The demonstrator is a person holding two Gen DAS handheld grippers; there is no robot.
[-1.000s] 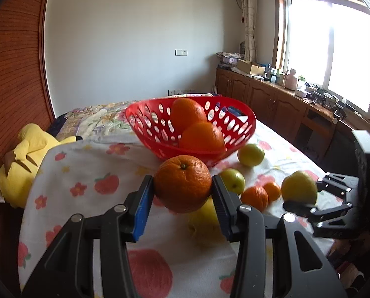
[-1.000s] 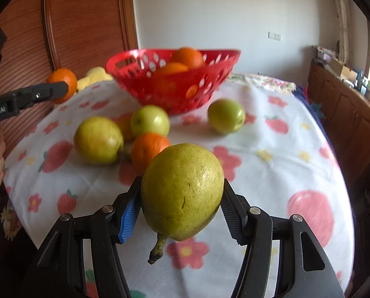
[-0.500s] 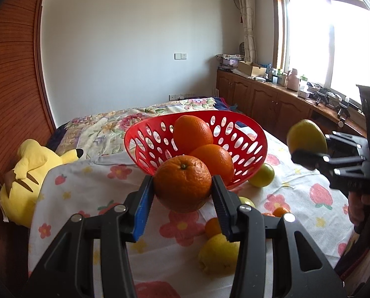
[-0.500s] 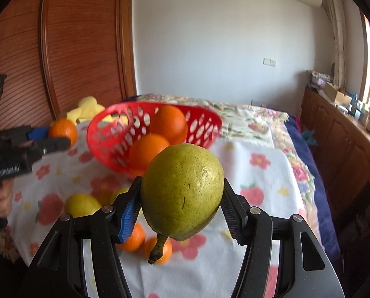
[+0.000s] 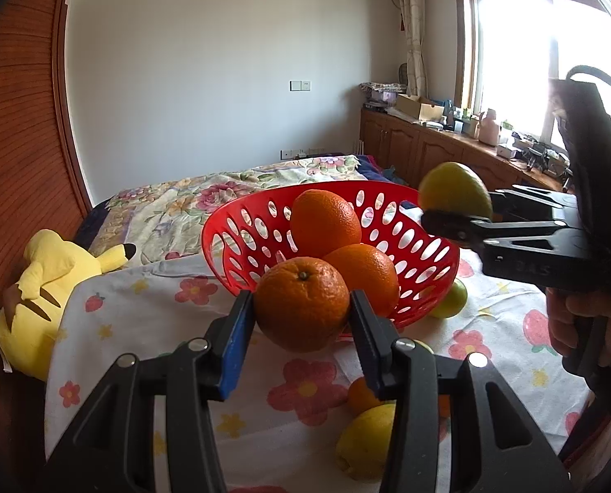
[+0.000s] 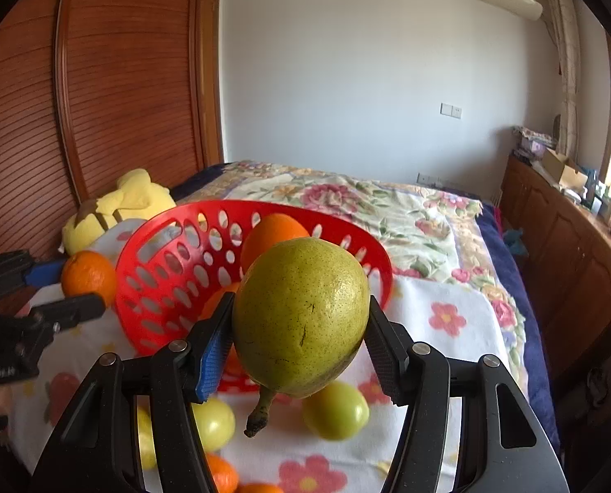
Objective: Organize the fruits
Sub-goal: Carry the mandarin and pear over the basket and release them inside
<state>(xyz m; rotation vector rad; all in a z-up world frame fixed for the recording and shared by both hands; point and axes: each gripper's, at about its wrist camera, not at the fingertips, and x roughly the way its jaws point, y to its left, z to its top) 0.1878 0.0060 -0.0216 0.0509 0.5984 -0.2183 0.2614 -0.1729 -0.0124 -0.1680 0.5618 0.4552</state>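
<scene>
My left gripper is shut on an orange, held in the air just in front of the red perforated basket. Two more oranges lie inside the basket. My right gripper is shut on a green-yellow pear, stem down, raised near the basket's right rim. In the left wrist view that pear hangs at the basket's right edge. In the right wrist view the left gripper's orange shows at the basket's left side.
Loose fruit lies on the flowered cloth: green apples, a small orange, a yellow fruit. A yellow plush toy lies left of the basket. A wooden cabinet lines the right wall; a hand grips the right tool.
Both grippers have risen and closed in on the basket with their fruit. The pear has moved from low over the table up to the basket's right rim.
</scene>
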